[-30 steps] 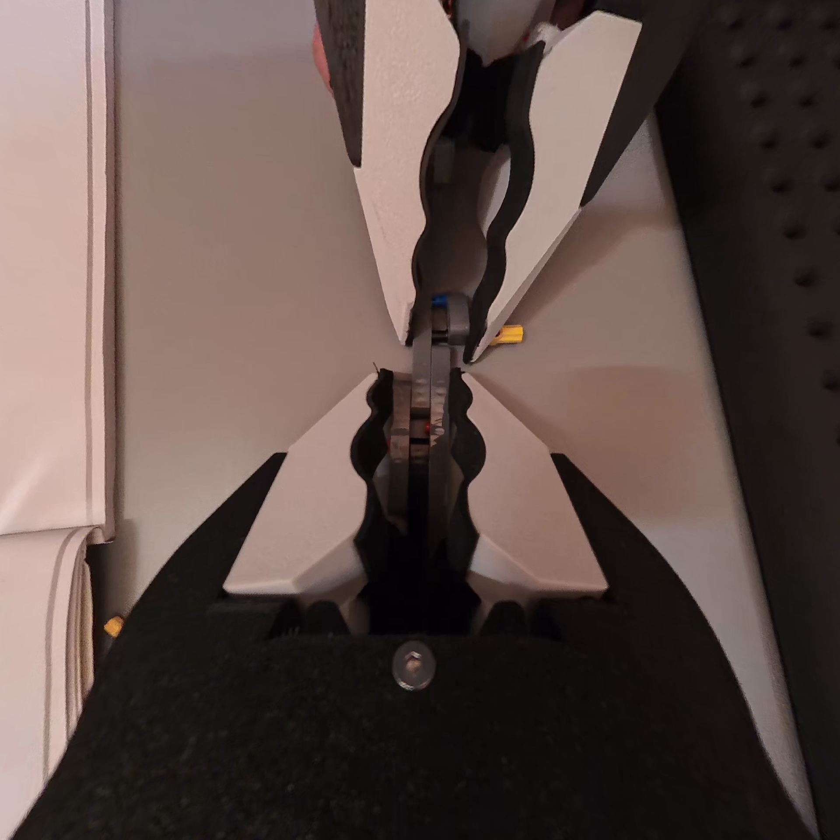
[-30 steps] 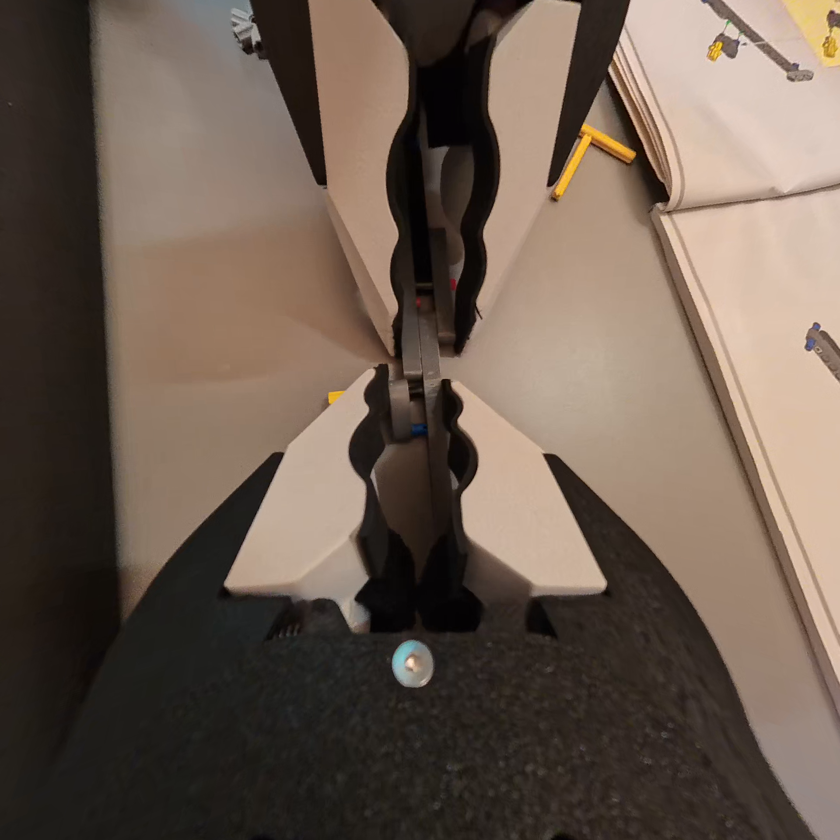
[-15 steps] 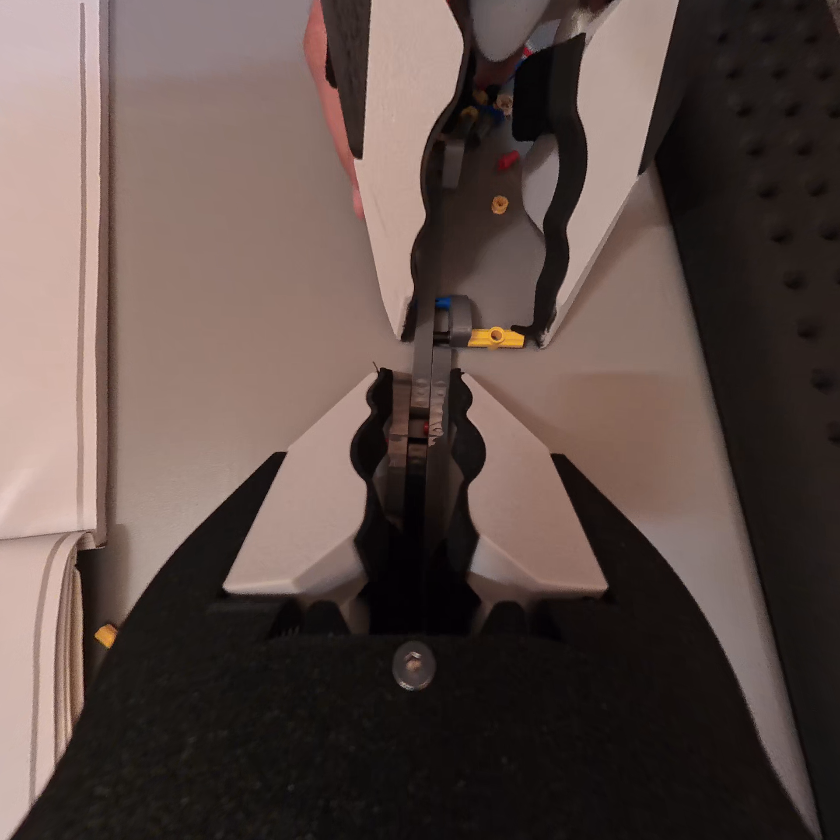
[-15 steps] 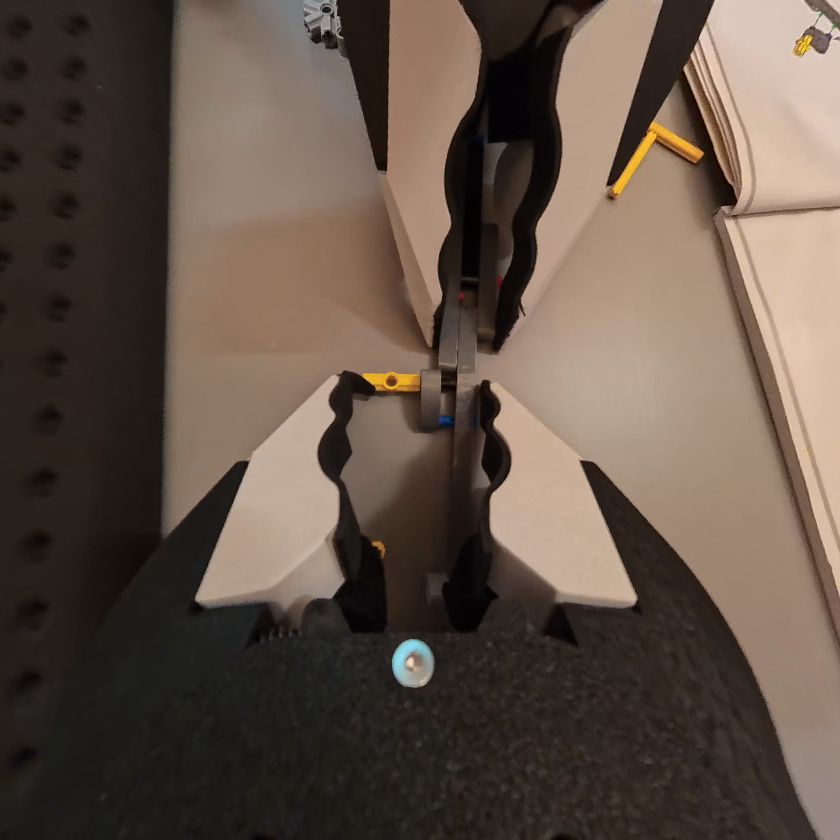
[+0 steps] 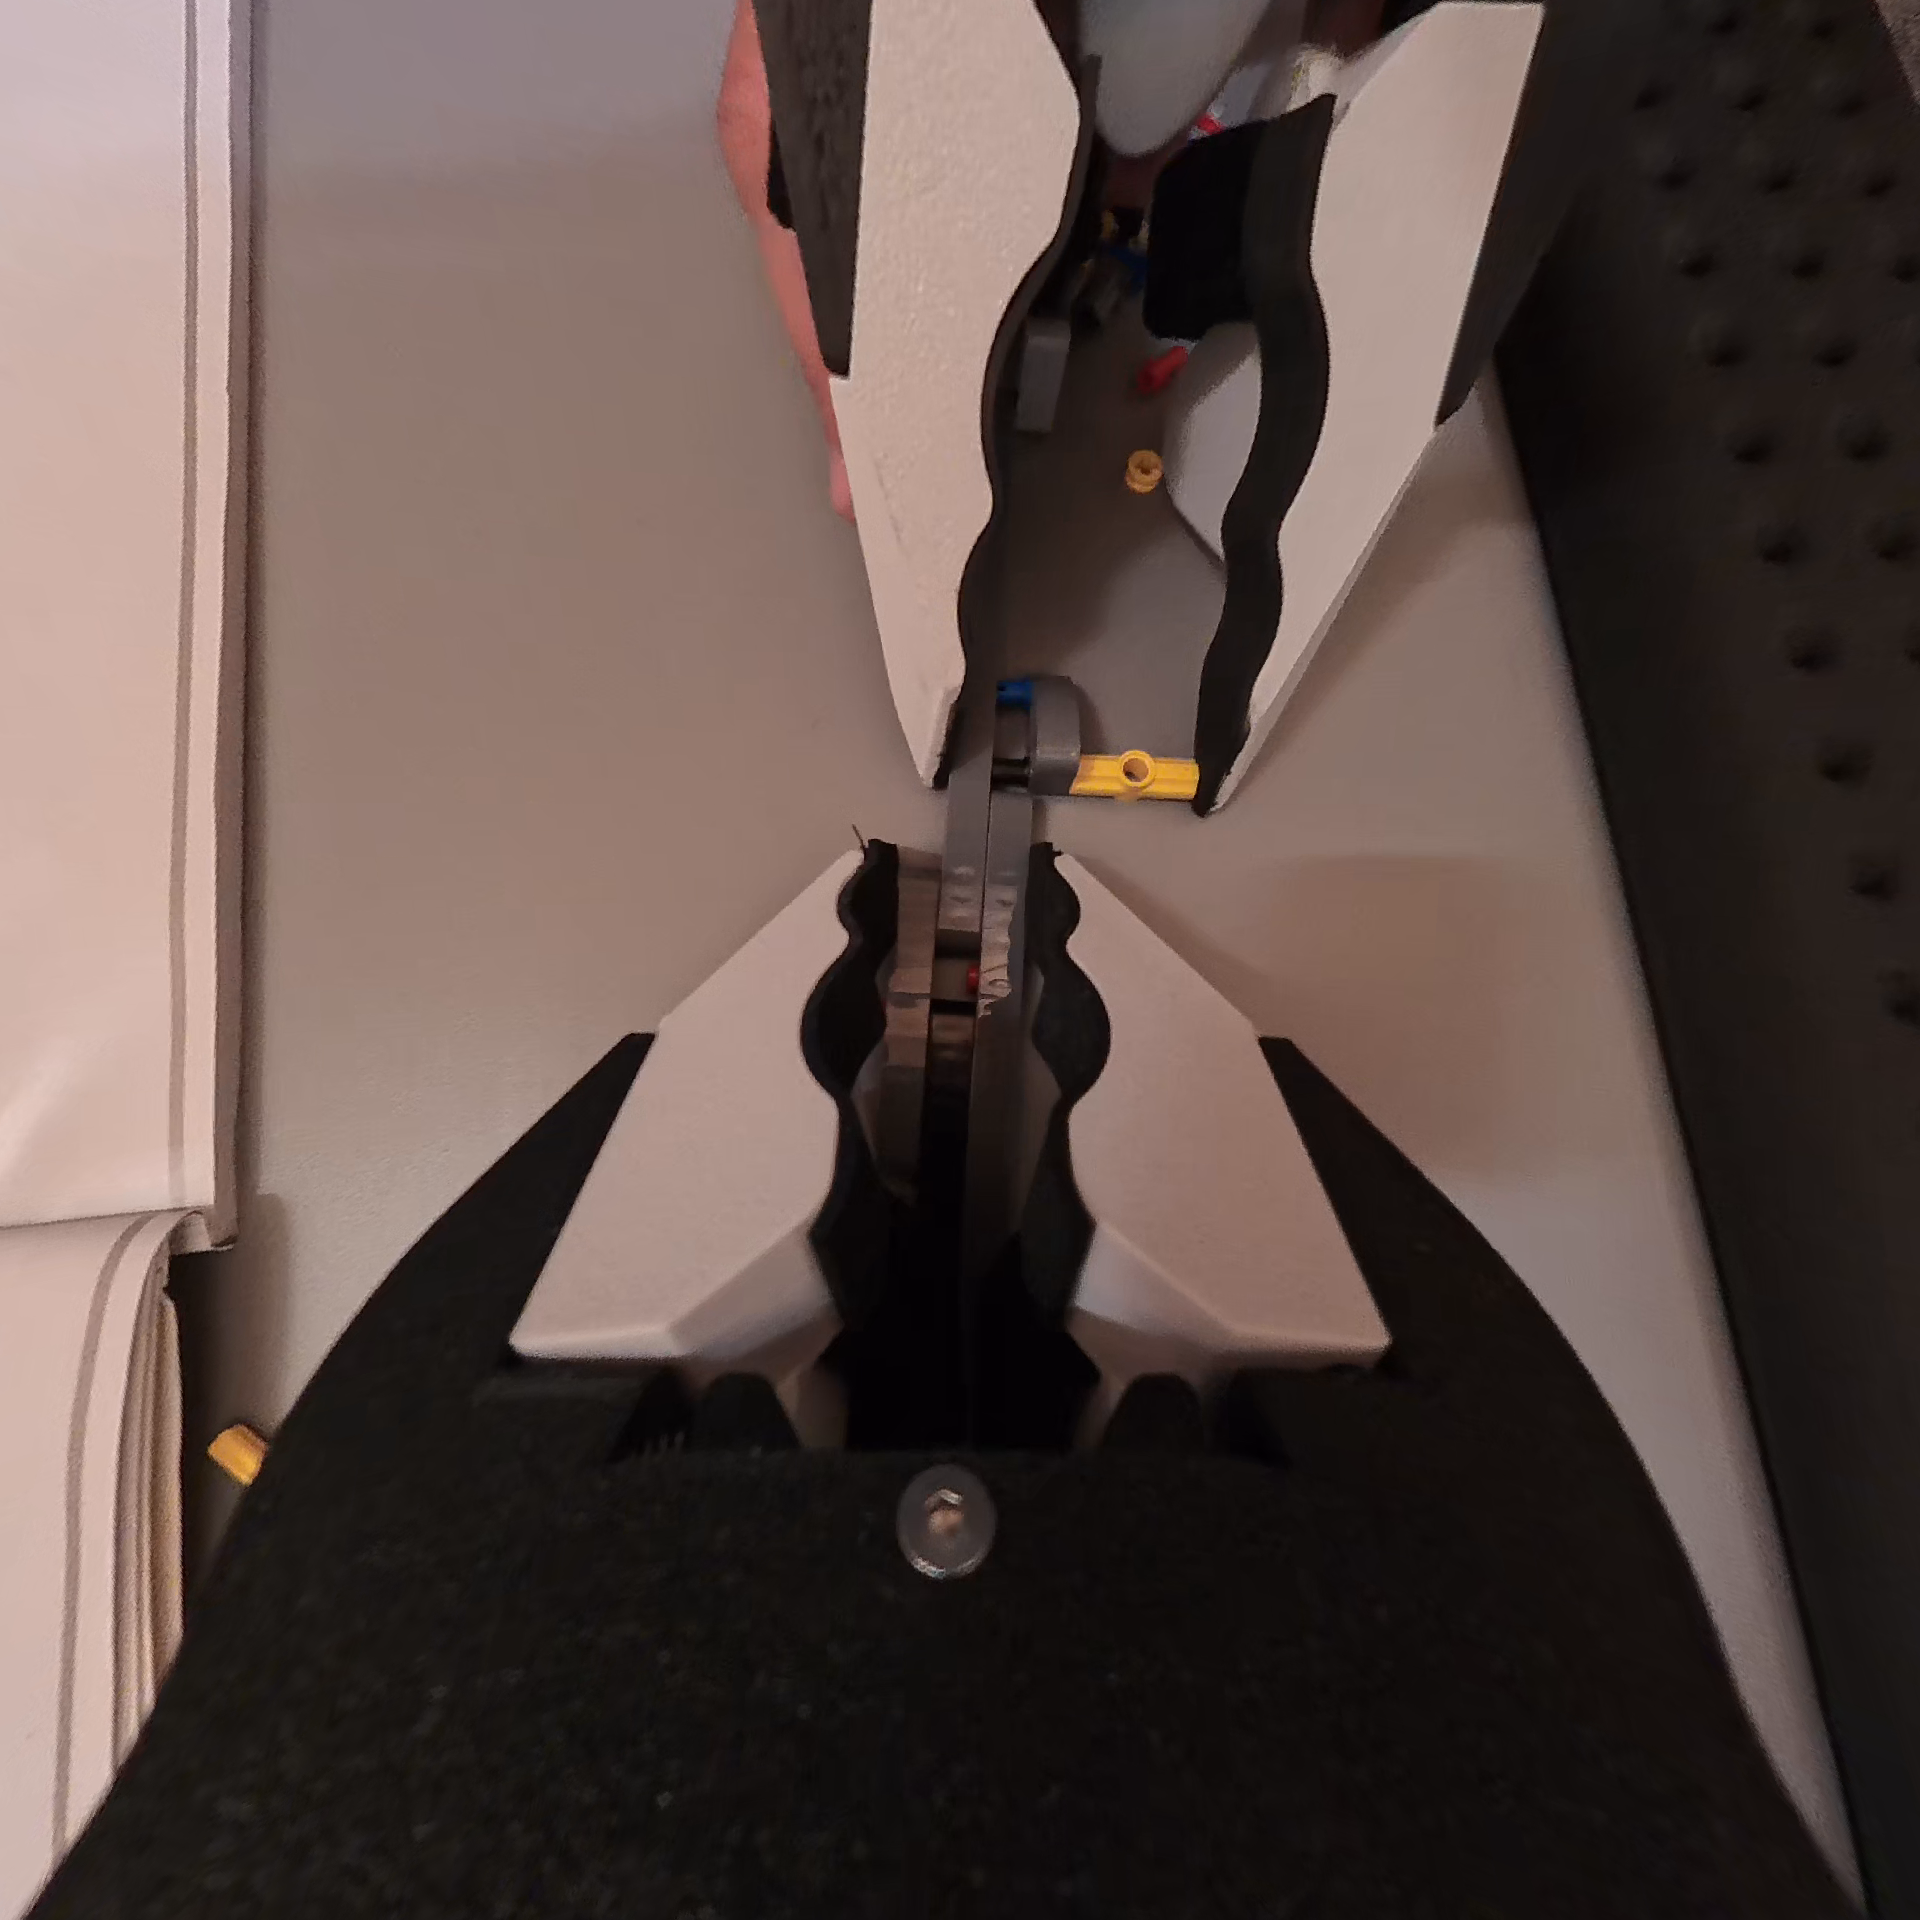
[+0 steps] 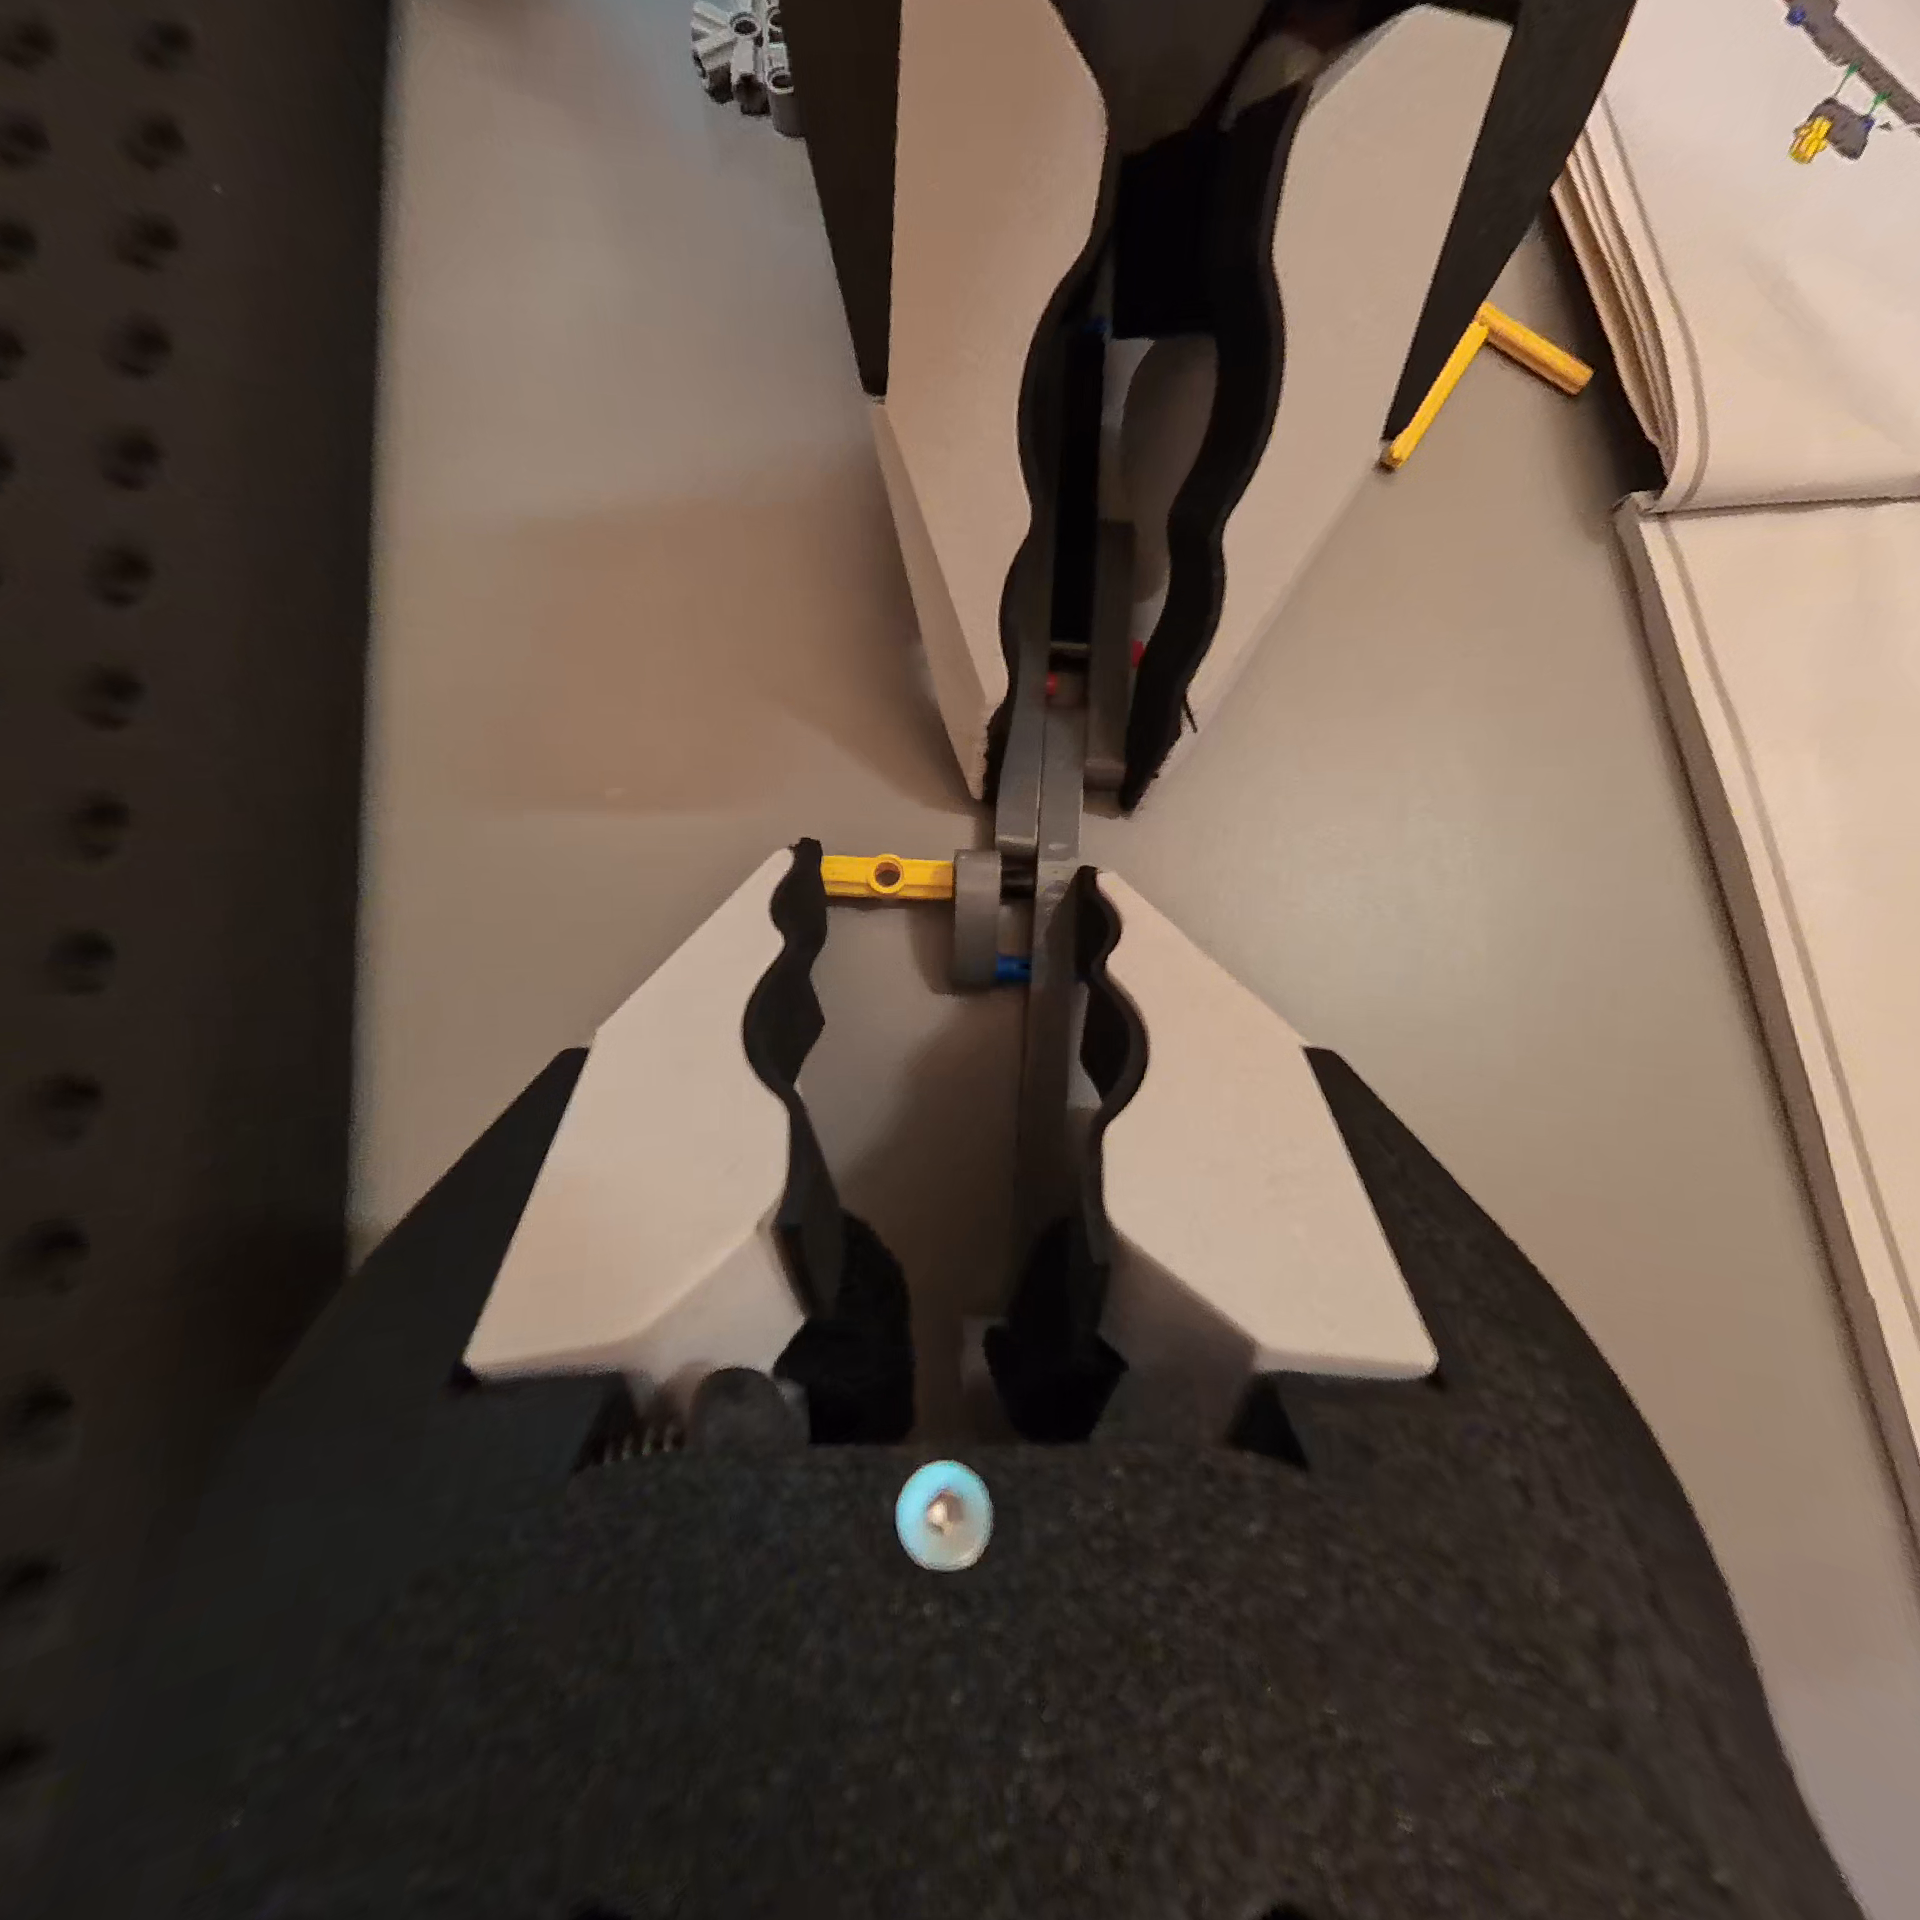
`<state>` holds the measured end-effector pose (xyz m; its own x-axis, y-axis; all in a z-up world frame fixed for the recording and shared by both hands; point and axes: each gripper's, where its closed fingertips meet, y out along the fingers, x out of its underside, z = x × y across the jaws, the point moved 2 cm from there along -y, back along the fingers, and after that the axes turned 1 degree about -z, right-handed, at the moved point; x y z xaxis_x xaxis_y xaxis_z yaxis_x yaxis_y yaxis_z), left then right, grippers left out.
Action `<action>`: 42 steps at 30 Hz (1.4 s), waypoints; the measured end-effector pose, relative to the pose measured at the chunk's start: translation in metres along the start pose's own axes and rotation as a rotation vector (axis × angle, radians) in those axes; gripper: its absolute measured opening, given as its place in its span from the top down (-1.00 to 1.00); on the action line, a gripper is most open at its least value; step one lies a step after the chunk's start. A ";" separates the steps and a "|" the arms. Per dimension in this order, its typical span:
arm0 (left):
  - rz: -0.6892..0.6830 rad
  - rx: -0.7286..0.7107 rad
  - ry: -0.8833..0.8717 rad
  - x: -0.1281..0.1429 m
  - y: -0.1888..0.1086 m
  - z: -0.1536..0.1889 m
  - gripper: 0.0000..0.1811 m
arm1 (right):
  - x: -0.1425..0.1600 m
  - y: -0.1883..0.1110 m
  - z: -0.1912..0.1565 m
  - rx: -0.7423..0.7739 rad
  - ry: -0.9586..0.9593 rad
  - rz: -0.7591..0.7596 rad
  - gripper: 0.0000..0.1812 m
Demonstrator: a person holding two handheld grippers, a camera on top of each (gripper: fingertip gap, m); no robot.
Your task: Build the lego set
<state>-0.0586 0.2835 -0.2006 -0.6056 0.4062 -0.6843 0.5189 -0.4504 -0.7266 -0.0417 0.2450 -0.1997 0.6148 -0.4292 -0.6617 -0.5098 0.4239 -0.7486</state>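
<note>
A thin assembly of dark grey lego beams is clamped in my left gripper, which is shut on it. At the assembly's far end sit a short grey link, a blue pin and a yellow axle piece that sticks out sideways. My right gripper faces the left one tip to tip and is open around that end. In the right wrist view the right gripper is open; the beams lie along its right pad, and the yellow piece reaches its left fingertip. The left gripper is opposite.
An open instruction booklet lies beside the grey table. A black perforated mat borders the other side. Loose parts: a yellow L piece, a grey toothed piece, a yellow bush, a red pin. A hand holds the right gripper. Less than 4 cm separates the two grippers' tips. Between my right fingertips and the yellow bush there is roughly 7 centimeters.
My right gripper was shut on the far end of the assembly and has opened, which uncovers the yellow piece and the grey link. The left gripper keeps its hold.
</note>
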 end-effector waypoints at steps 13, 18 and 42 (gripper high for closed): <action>-0.002 -0.022 0.008 -0.002 0.002 0.001 0.75 | 0.003 -0.001 0.004 0.054 0.002 0.007 0.56; 0.002 -0.008 0.010 -0.002 0.002 0.001 0.74 | 0.002 -0.002 0.001 0.023 0.030 0.000 0.54; 0.000 0.003 0.044 -0.001 0.002 0.004 0.75 | 0.012 -0.012 0.015 0.077 -0.084 0.047 0.74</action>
<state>-0.0591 0.2787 -0.2010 -0.5786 0.4403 -0.6865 0.5172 -0.4527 -0.7263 -0.0187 0.2468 -0.1984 0.6413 -0.3400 -0.6878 -0.4937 0.5034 -0.7091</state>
